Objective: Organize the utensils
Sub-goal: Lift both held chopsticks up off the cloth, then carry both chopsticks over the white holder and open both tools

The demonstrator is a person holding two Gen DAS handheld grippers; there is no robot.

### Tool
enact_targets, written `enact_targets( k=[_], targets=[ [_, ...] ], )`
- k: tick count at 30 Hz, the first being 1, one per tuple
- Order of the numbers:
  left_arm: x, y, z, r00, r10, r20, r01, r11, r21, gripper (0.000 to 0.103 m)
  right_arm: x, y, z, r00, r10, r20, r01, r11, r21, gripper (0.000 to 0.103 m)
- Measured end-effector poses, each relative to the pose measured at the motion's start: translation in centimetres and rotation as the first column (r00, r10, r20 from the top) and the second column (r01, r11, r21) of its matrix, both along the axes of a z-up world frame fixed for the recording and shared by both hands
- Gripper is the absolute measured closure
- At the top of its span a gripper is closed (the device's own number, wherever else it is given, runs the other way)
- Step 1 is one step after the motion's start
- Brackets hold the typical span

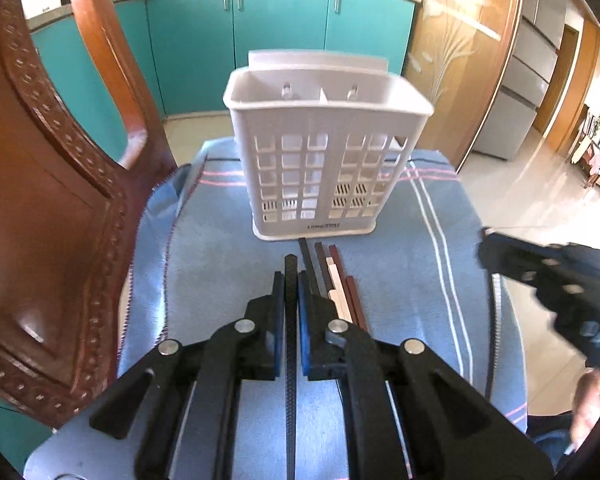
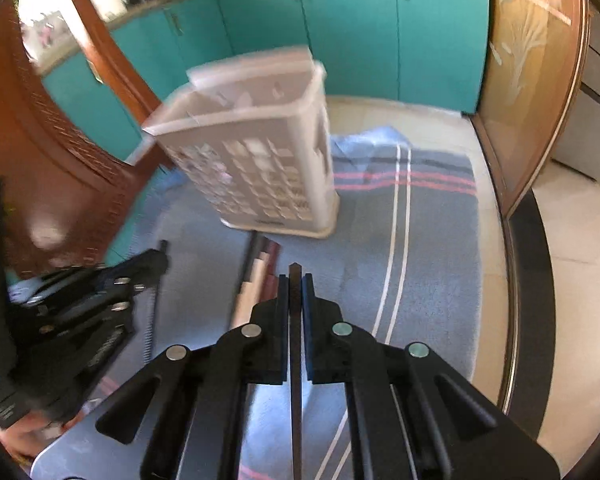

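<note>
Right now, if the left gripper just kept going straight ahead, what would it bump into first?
Probably the white basket. The left gripper, shut on a black chopstick, points at its front wall, with only bare cloth between. Depth is hard to judge here.

- Right wrist view: motion blur smears the white utensil caddy (image 2: 260, 152), its grid holes running together.
- The left tongs (image 2: 156, 264) blur at the frame's left edge, their grip unreadable there.
- The loose chopsticks (image 1: 336, 280) disappear behind the left tongs' fingers.
- The caddy's base label (image 1: 324, 225) is too small to read.
</note>
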State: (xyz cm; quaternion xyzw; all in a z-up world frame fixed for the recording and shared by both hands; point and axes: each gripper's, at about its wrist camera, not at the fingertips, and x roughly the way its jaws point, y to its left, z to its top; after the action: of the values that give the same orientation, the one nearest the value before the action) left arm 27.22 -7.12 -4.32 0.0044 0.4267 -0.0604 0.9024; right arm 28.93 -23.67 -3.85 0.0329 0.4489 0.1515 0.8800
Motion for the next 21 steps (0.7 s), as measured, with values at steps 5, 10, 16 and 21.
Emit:
enact_targets(
  k=[5, 10, 16, 21],
  targets=[
    [-2.4, 0.6, 3.0, 0.995, 0.009, 0.097, -0.005, 0.999, -0.035, 0.096, -3.5, -0.6, 3.7, 0.995, 0.011, 0.102, -0.018, 0.998, 0.066, 0.096],
    [-5.2, 1.4, 8.5, 0.971, -0.002, 0.238, 0.025, 0.996, -0.090, 0.096, -5.7, -1.5, 8.1, 0.981, -0.016, 0.196, -0.010, 0.991, 0.132, 0.096],
    [-5.6, 3.4, 16.0, 0.926, 0.030, 0.376, 0.024, 0.990, -0.137, 0.096, -5.9, -1.7, 14.2, 0.949, -0.053, 0.312, -0.018, 0.975, 0.221, 0.096],
    [-3.6, 4.8, 20.5, 0.885, 0.082, 0.458, 0.024, 0.975, -0.222, 0.096, -4.5, -1.5, 19.6, 0.909, -0.082, 0.409, -0.037, 0.960, 0.276, 0.096]
  ],
)
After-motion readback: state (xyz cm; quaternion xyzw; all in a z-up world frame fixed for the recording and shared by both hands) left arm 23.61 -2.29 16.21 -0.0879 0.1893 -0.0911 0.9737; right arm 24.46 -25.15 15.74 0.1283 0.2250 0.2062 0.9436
